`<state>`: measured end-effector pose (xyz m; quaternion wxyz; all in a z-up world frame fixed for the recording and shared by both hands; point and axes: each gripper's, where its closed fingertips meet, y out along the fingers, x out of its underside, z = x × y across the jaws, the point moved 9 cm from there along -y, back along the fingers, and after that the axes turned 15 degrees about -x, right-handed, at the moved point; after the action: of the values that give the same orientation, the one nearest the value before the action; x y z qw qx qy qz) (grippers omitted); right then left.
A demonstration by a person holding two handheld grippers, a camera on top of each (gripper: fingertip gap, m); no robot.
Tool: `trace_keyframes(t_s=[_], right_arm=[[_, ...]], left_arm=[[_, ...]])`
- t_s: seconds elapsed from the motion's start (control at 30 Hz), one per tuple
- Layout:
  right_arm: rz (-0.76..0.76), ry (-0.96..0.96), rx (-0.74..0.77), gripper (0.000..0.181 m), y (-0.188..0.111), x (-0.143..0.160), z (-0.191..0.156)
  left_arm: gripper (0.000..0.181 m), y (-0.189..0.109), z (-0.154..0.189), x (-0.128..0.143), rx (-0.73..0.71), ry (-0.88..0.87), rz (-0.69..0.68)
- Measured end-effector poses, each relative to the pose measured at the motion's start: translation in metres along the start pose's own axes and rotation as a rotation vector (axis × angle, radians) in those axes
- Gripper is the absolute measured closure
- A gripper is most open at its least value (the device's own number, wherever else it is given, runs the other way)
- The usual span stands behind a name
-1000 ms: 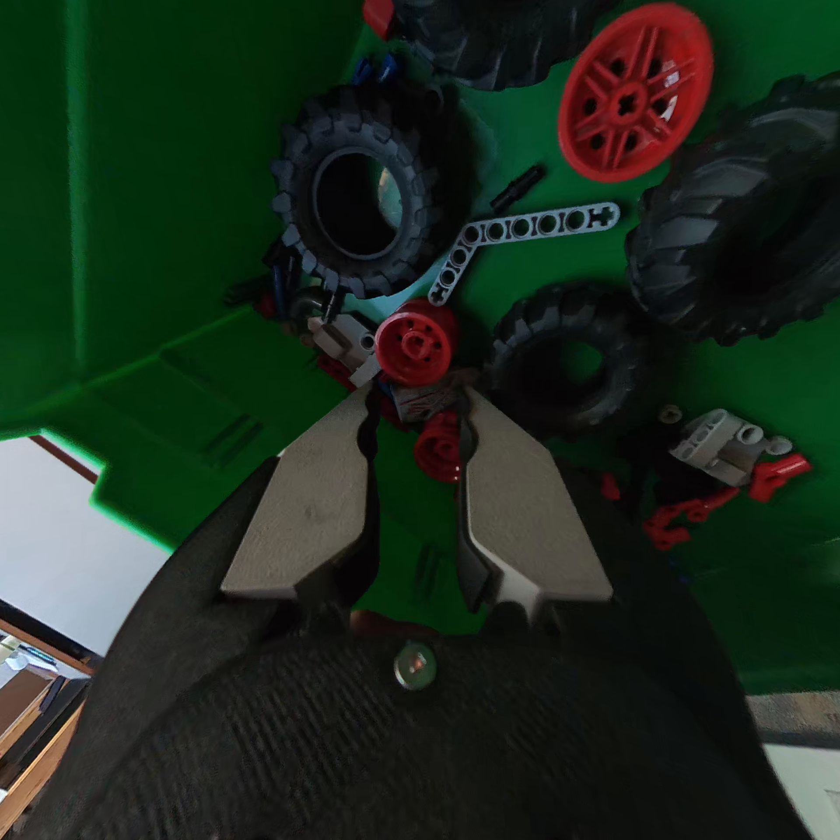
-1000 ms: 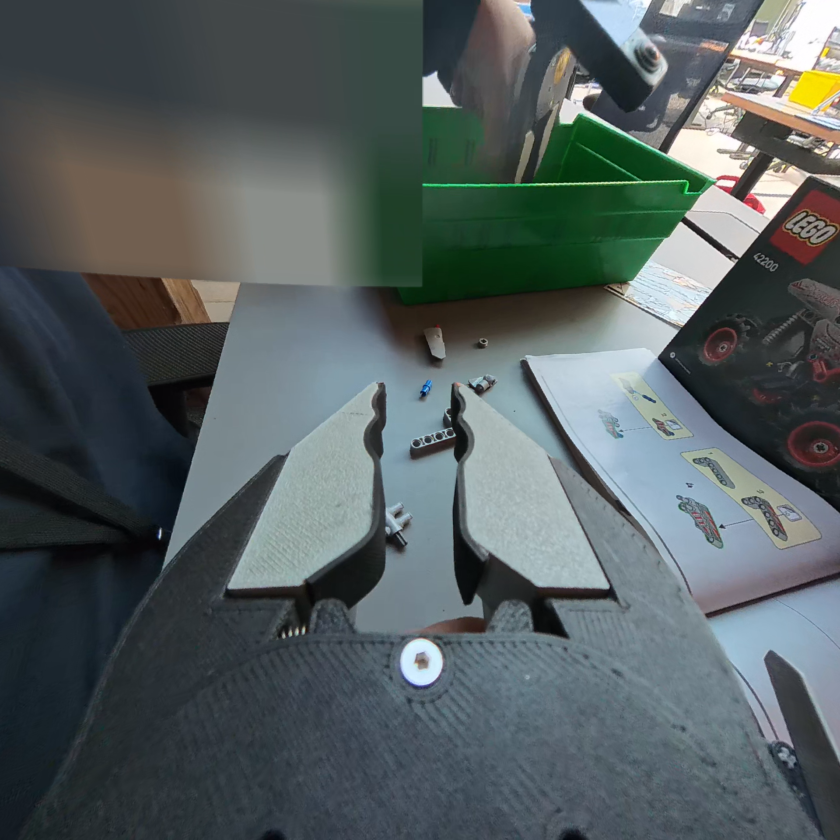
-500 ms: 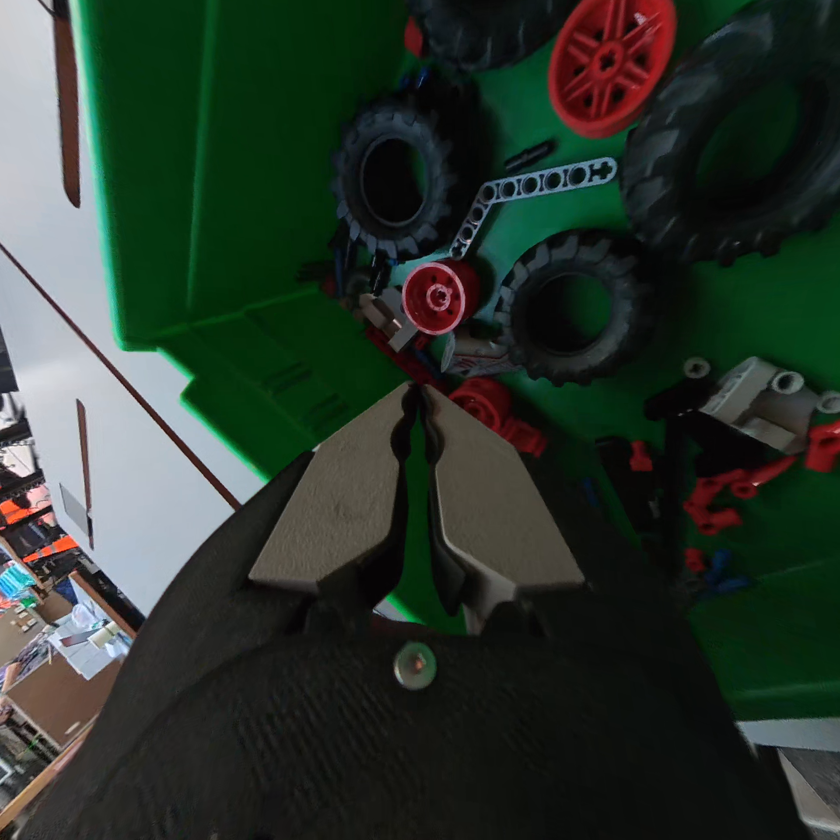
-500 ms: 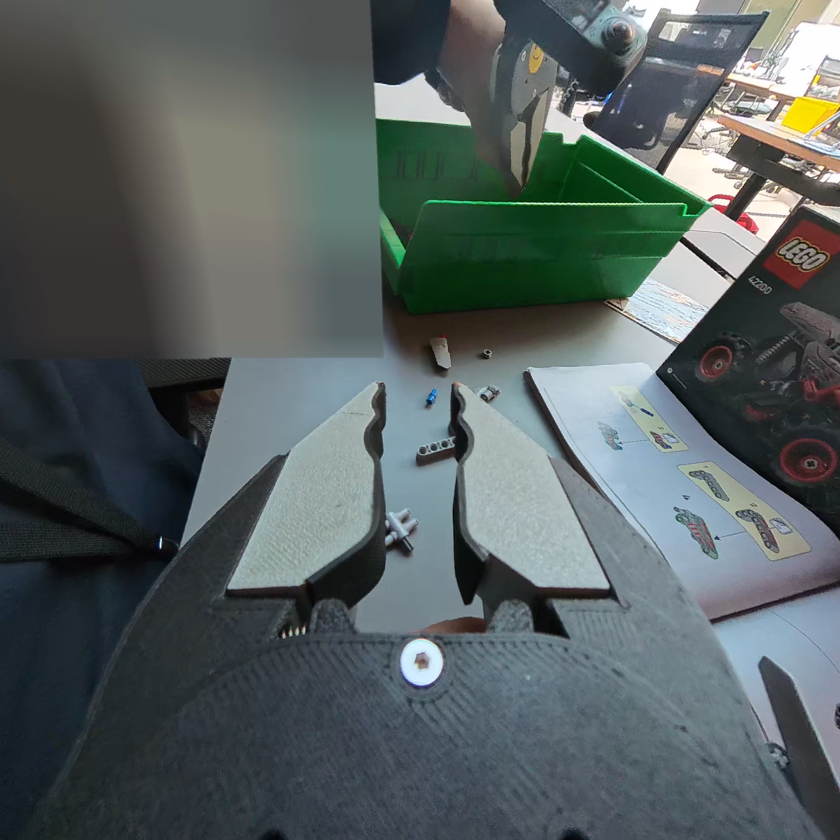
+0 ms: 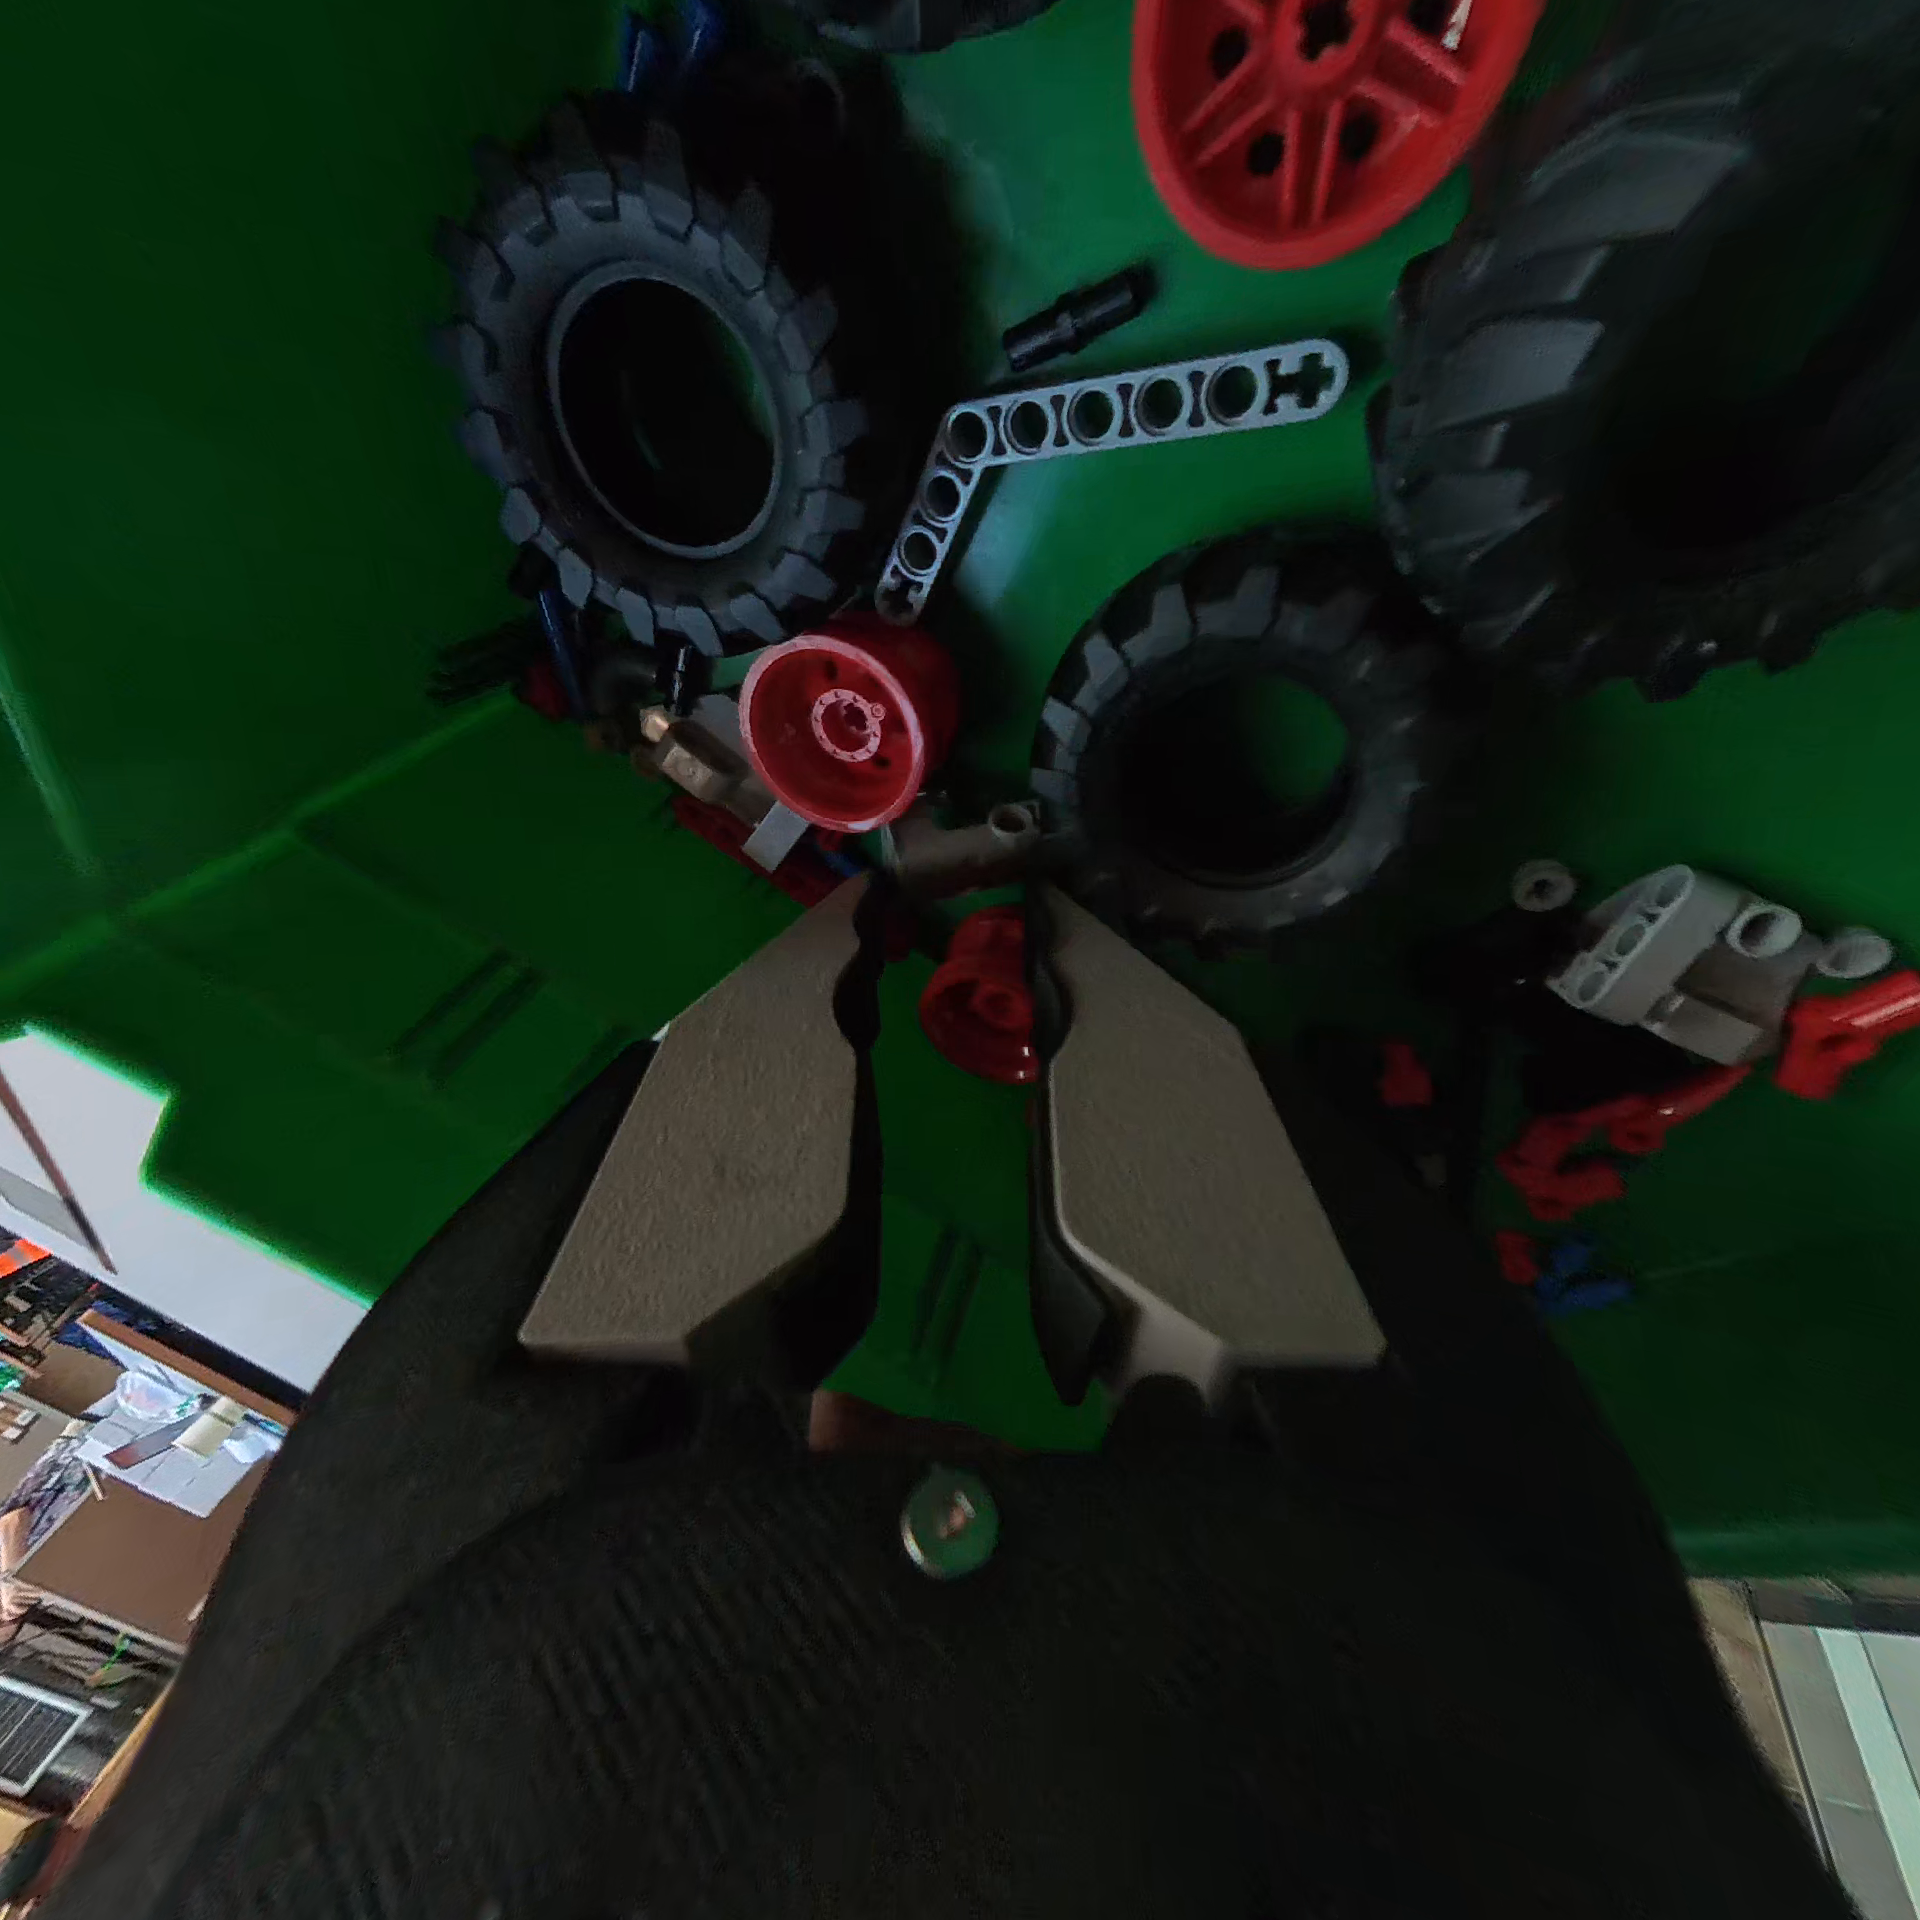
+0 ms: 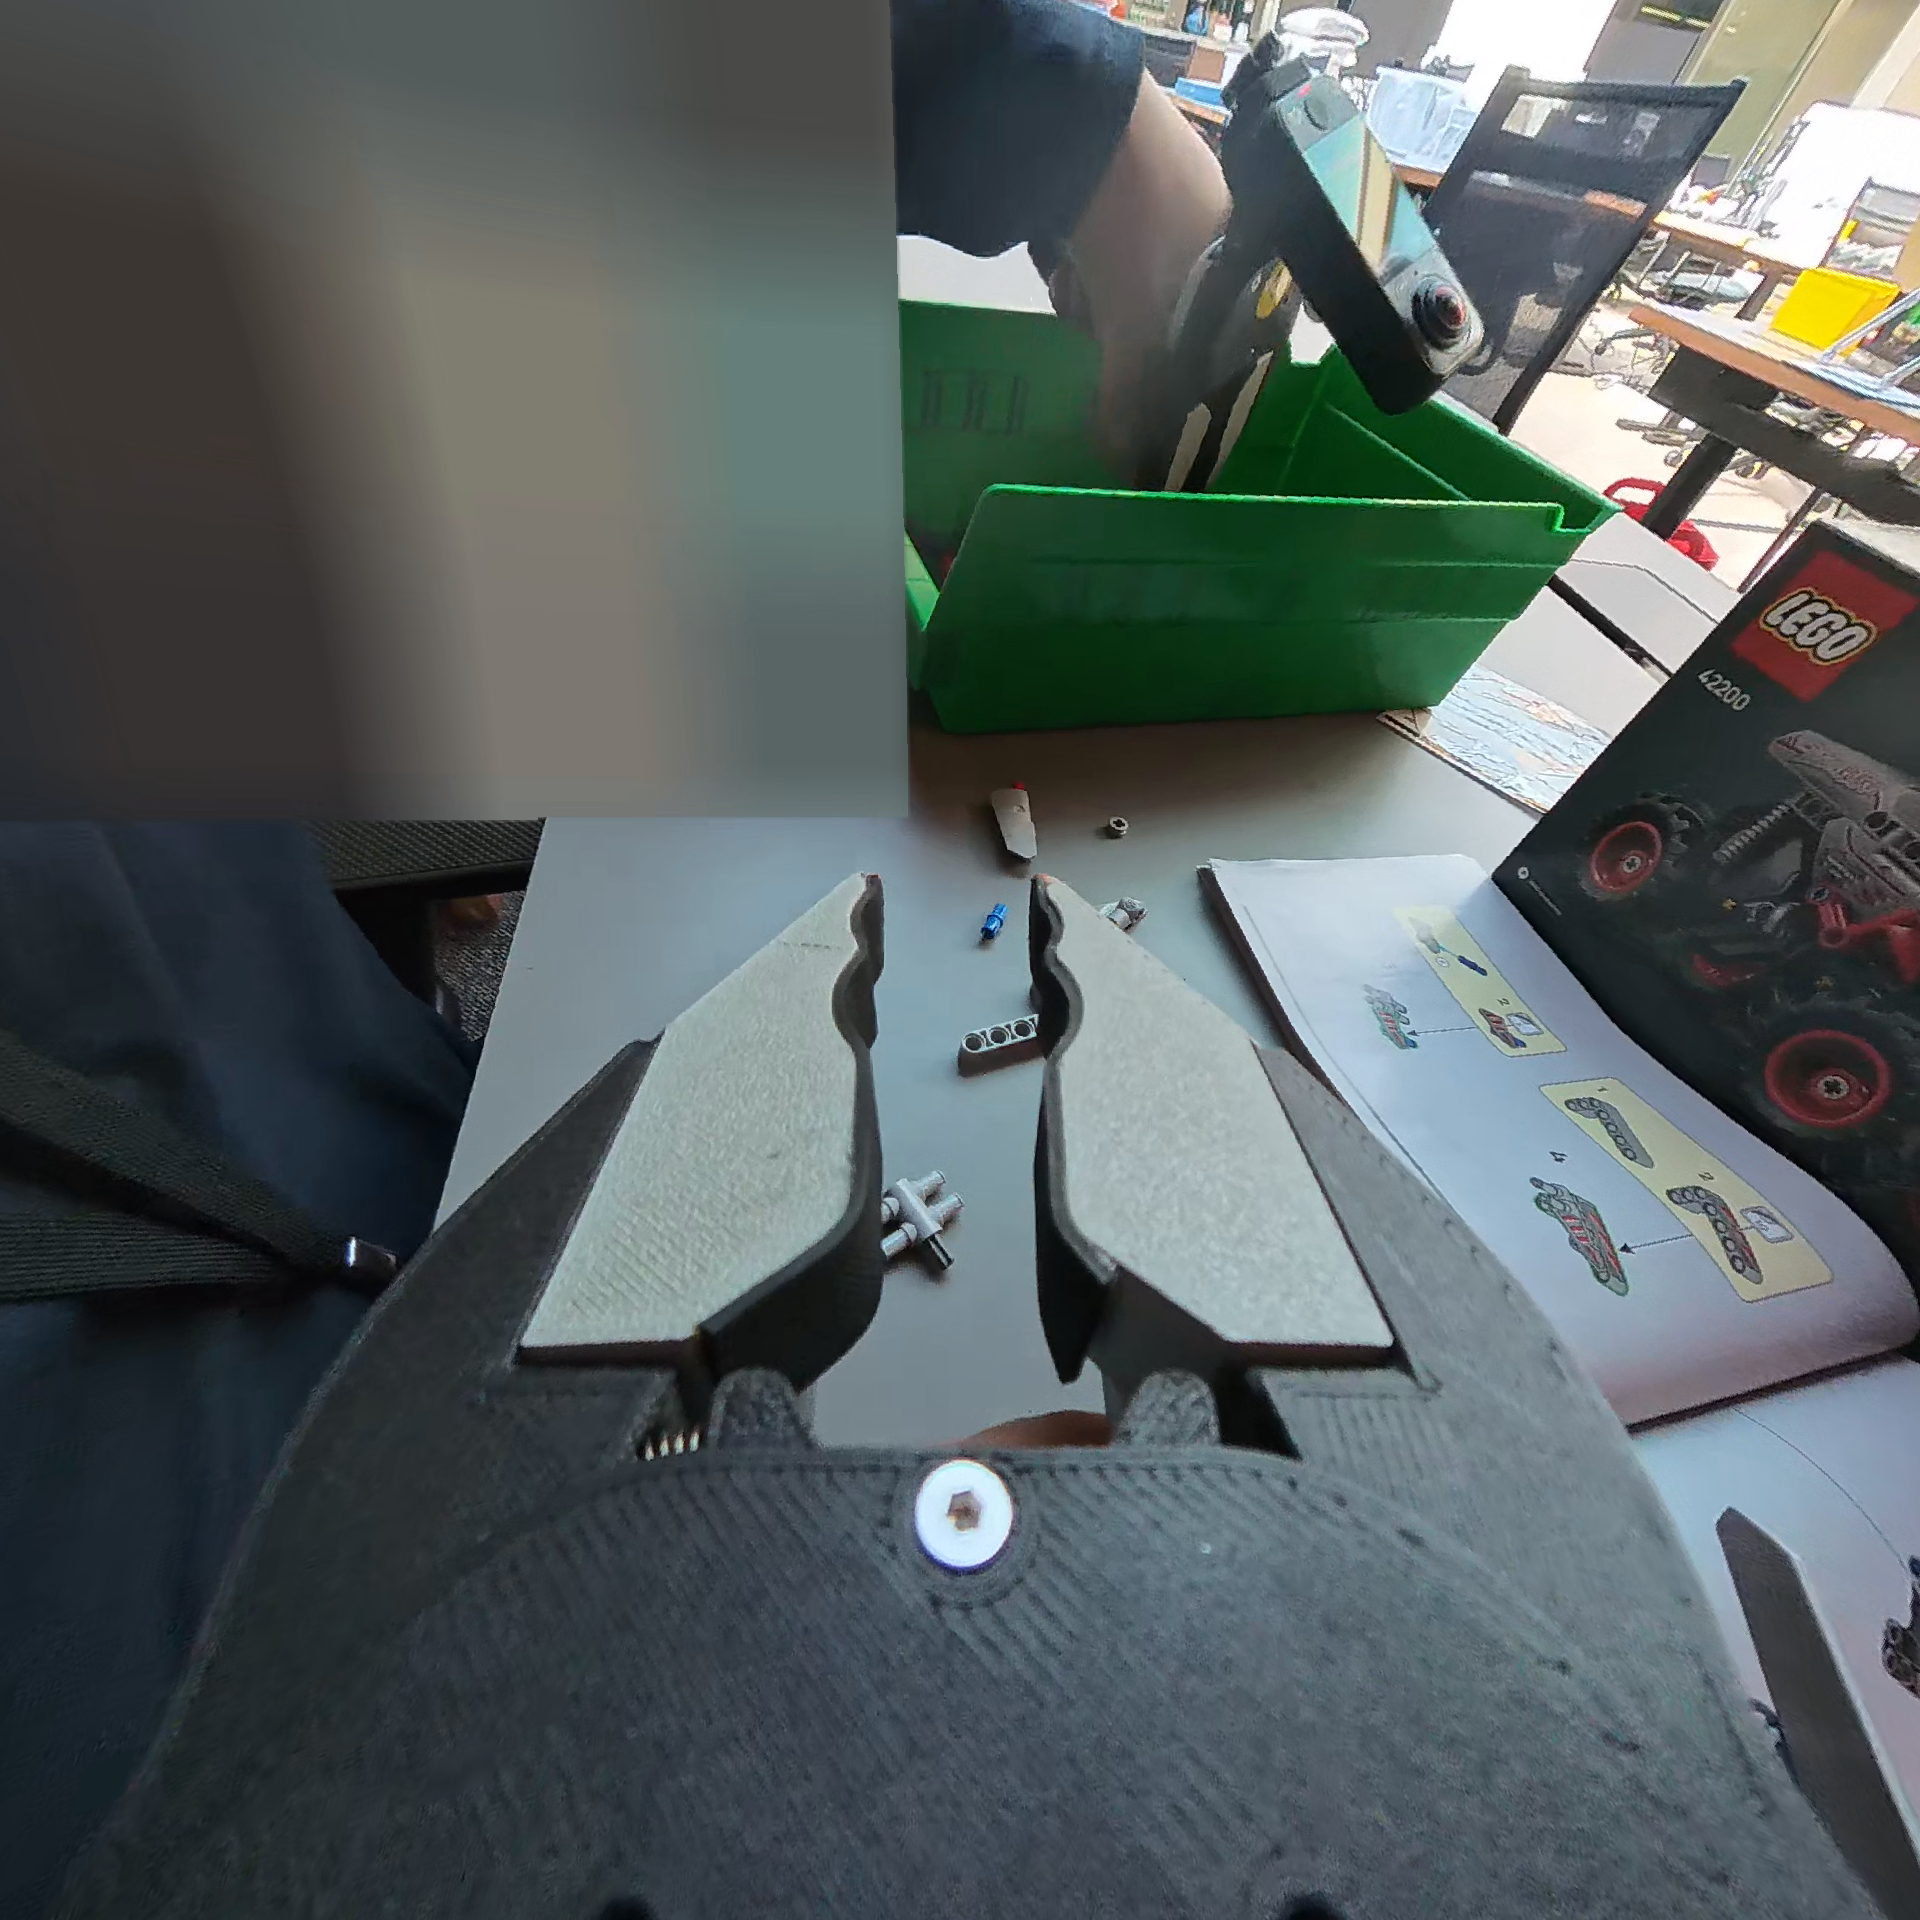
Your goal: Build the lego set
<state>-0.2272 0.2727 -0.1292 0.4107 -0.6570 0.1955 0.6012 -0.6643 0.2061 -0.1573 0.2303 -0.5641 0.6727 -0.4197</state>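
My left gripper (image 5: 951,894) is open, low inside the green bin (image 5: 260,520). A small red hub piece (image 5: 982,992) lies between its fingers, close to the right finger (image 5: 1164,1143). A grey piece (image 5: 966,847) lies just past the tips, with a small red wheel (image 5: 836,727) beyond it. My right gripper (image 6: 954,888) is open and empty above the grey table (image 6: 675,935). Below it lie a blue pin (image 6: 994,922), a short grey beam (image 6: 997,1039) and a grey cross connector (image 6: 920,1221). The left gripper (image 6: 1210,447) shows in the bin (image 6: 1247,613).
The bin holds black tyres (image 5: 655,384) (image 5: 1226,738) (image 5: 1662,343), a large red rim (image 5: 1320,114), a bent grey beam (image 5: 1091,416), a grey connector block (image 5: 1683,961) and red bits (image 5: 1621,1132). An open instruction booklet (image 6: 1507,1091) and the set's box (image 6: 1766,883) lie right. Spacing between my two grippers at the tips: around 40 centimetres.
Half a second ago my left gripper was nearly shut and higher above the bin. It has dropped back in and opened around the small red hub piece. My right gripper has barely moved.
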Motion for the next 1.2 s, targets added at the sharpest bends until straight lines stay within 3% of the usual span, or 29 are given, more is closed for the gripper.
trace_keyframes(t_s=[0.33,0.5,0.53,0.67,0.77,0.83,0.93,1.07,1.2], right_arm=[[-0.005,-0.014,0.004,0.157,0.000,-0.001,-0.001],[-0.010,-0.006,-0.009,0.157,0.002,0.000,-0.002],[-0.013,-0.006,-0.011,0.157,0.003,0.001,-0.002],[-0.027,-0.015,-0.003,0.157,0.004,0.002,-0.002],[-0.021,-0.013,0.005,0.157,0.002,0.002,-0.001],[-0.012,-0.007,0.001,0.157,0.002,0.001,-0.001],[-0.004,-0.001,-0.011,0.157,0.002,0.000,-0.002],[-0.016,-0.012,0.001,0.158,0.002,0.001,-0.001],[-0.013,-0.002,0.010,0.157,0.002,0.005,0.004]], left_arm=[[0.181,-0.009,0.004,0.012,-0.089,0.053,0.076],[0.181,-0.020,0.007,0.020,-0.138,0.033,0.127],[0.180,-0.020,0.005,0.020,-0.145,0.018,0.122],[0.143,-0.016,0.003,0.009,-0.020,-0.101,0.122],[0.131,-0.009,0.002,0.004,0.002,-0.109,0.085],[0.133,-0.007,0.002,0.001,0.000,-0.092,0.076],[0.151,-0.007,0.004,-0.007,0.006,-0.053,0.069],[0.151,-0.009,0.001,-0.009,-0.011,-0.013,0.054],[0.153,-0.034,-0.010,-0.003,-0.001,-0.126,0.218]])
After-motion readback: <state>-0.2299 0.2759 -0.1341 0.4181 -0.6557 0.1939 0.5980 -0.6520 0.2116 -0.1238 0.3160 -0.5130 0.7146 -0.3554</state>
